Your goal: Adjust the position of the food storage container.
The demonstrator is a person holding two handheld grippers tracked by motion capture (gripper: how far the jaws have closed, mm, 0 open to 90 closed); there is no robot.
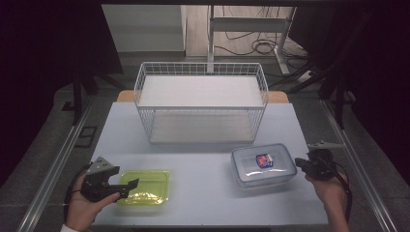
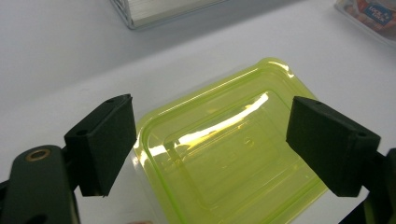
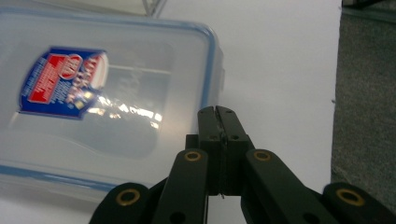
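From the high view I see my left gripper (image 1: 126,188) held low at the near left of the pale table (image 1: 203,208), its jaws spread apart with the tips over the near-left corner of a yellow-green tray (image 1: 147,187). The tray is shallow, translucent, rectangular with rounded corners, and lies flat just ahead of that gripper. My right gripper (image 1: 300,163) sits at the near right, jaws together, its tip just beside the right edge of a clear lidded box (image 1: 263,166). The box has a blue-rimmed lid and a small red and blue label on top. Beyond both grippers, farther up the table, stands a white wire basket (image 1: 201,101) with two levels.

In the left gripper view, the two black pads (image 2: 105,142) stand wide apart, and the yellow-green tray (image 2: 233,154) lies between and beneath them. Its raised rim catches a bright streak of light, and the inner floor is glossy. I cannot tell whether either pad touches the rim.

In the right gripper view, the jaws are pressed together with nothing between them. The clear box (image 3: 116,93) lies ahead and to the left of the tip, very close to its corner; contact is unclear. The label (image 3: 63,84) is blurred, so its lettering is unreadable.
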